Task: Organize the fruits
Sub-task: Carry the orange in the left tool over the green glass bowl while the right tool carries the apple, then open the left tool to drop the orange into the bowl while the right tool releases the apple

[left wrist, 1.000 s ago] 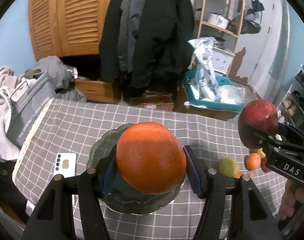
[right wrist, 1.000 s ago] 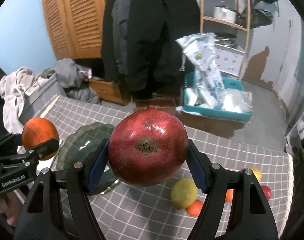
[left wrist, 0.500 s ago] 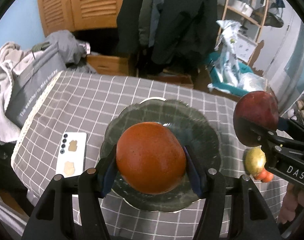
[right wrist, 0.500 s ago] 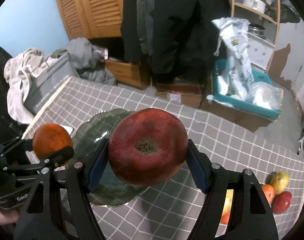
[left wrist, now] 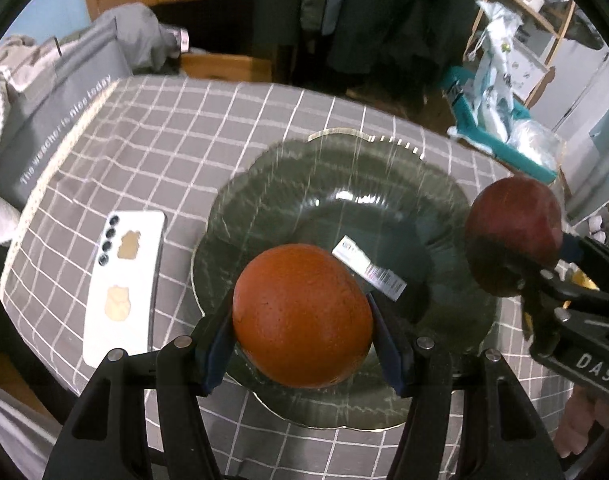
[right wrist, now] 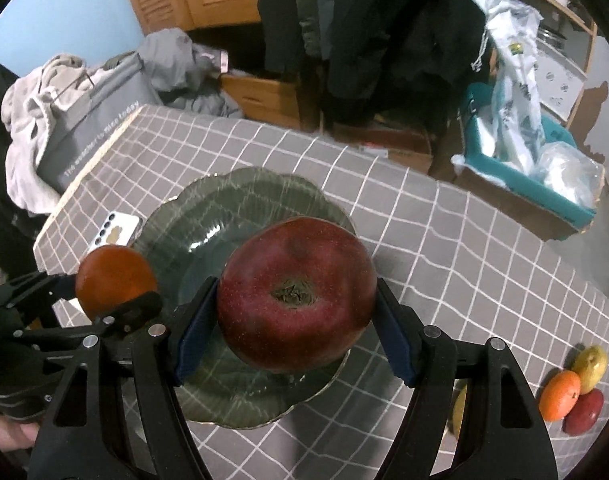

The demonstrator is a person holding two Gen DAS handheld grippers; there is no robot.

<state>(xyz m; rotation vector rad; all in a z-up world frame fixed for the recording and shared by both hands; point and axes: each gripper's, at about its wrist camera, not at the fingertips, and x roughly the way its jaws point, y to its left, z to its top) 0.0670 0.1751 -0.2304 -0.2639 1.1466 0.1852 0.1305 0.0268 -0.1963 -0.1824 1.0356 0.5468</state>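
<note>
My left gripper (left wrist: pixel 302 330) is shut on an orange (left wrist: pixel 300 316), held over the near left part of a dark green scalloped glass plate (left wrist: pixel 344 184). A barcode sticker (left wrist: pixel 368 268) lies in the plate's middle. My right gripper (right wrist: pixel 296 320) is shut on a dark red apple (right wrist: pixel 296 294), its calyx end facing the camera, over the plate's (right wrist: pixel 208 216) near right side. In the left wrist view the apple (left wrist: pixel 512 236) hangs at the right; in the right wrist view the orange (right wrist: pixel 114 282) hangs at the left. Both fruits are above the plate, not touching it.
A white phone (left wrist: pixel 124 280) lies face down left of the plate on the grey checked tablecloth (right wrist: pixel 444 240). A yellow-green fruit (right wrist: pixel 592 364), a small orange (right wrist: pixel 560 396) and a red fruit (right wrist: pixel 584 412) lie at the table's right edge. Clothes, boxes and a teal bin stand beyond the table.
Both grippers have come down and tipped further towards the plate, which now looms larger under each fruit. Both grips are unchanged.
</note>
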